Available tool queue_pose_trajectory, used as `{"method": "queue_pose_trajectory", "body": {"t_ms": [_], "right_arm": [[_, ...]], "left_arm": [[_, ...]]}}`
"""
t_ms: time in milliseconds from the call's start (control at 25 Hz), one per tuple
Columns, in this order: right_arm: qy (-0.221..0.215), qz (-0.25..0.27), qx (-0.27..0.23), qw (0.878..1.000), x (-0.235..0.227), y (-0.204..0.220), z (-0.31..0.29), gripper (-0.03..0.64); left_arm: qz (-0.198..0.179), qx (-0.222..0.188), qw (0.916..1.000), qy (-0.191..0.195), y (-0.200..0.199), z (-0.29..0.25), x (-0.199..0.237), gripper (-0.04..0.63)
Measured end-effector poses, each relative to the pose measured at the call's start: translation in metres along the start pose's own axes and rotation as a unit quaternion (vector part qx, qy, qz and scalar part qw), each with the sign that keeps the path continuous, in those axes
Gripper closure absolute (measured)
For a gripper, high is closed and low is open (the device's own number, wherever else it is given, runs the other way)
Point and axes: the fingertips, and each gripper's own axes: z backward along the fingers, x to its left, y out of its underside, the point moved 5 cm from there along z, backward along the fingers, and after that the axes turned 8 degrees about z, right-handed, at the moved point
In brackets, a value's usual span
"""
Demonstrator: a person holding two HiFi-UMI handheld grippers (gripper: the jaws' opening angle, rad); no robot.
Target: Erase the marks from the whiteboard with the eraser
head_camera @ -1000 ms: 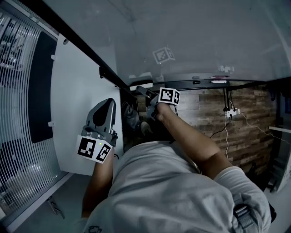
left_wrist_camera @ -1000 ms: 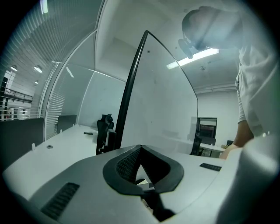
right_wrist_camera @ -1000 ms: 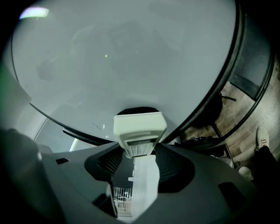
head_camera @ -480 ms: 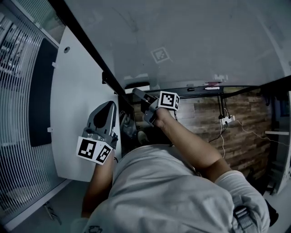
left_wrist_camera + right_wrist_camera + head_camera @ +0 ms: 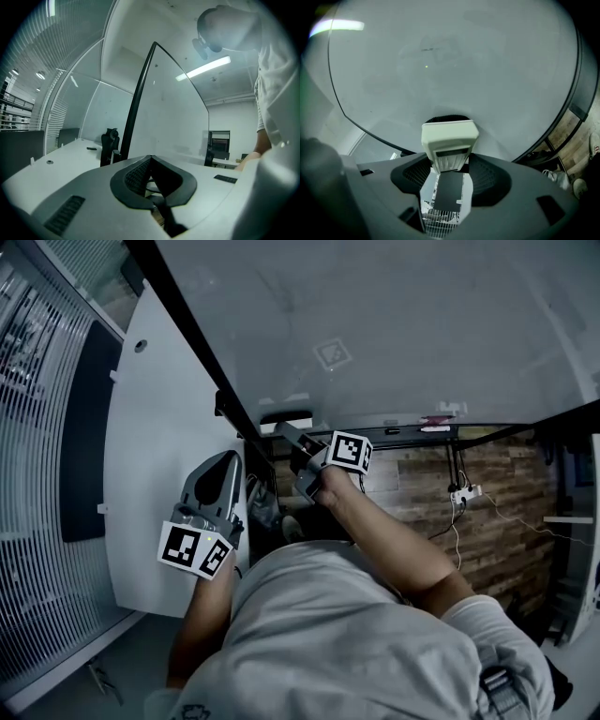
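Since a second ago the head view has tipped, so that more of the whiteboard [image 5: 422, 324] fills its upper part. Both grippers hold much the same places against the board's lower left corner.

Nearest the camera is the person's pale shirt [image 5: 337, 643], below the whiteboard in the head view.

Left gripper [image 5: 223, 457]: held left of the whiteboard's black frame, over a white desk [image 5: 155, 409]. Its jaws are closed together with nothing between them.

Right gripper [image 5: 449, 159]: raised at the whiteboard's lower edge, near the board's left corner. Its jaws are clamped on the eraser [image 5: 450, 136], which has a cream body and a dark felt face turned toward the whiteboard. Whether the felt touches the board cannot be told.

Whiteboard surface: faint grey marks [image 5: 433, 48] show above the eraser in the right gripper view.

A tray [image 5: 403, 431] runs along the whiteboard's lower edge, right of the eraser, and carries a small pink item [image 5: 437, 418] too small to identify.

Beyond, under the whiteboard, lies a wood-plank surface [image 5: 422, 479] with a white power strip [image 5: 461, 493] and its cable
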Motion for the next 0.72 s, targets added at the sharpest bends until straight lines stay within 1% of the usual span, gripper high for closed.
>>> {"method": "queue_pose_trajectory", "body": {"t_ms": [160, 280, 400, 600, 720], "right_arm": [[0.006, 0.003, 0.003, 1.0, -0.011, -0.005, -0.005, 0.376], [0.011, -0.002, 0.006, 1.0, -0.025, -0.001, -0.004, 0.376], [0.04, -0.015, 0.007, 0.999, -0.057, 0.005, 0.0, 0.376], [0.101, -0.016, 0.024, 0.995, -0.124, 0.012, 0.009, 0.376], [0.117, -0.016, 0.028, 0.993, -0.146, 0.014, 0.013, 0.376]], "left_arm": [[0.002, 0.007, 1.0, -0.002, 0.003, -0.002, 0.003, 0.588], [0.004, 0.014, 0.9999, -0.006, 0.007, -0.002, 0.006, 0.588], [0.006, 0.023, 0.9997, -0.011, 0.01, -0.004, 0.011, 0.588], [0.004, 0.04, 0.999, -0.021, 0.021, -0.006, 0.019, 0.588], [0.006, 0.046, 0.9986, -0.026, 0.025, -0.008, 0.022, 0.588]]}}
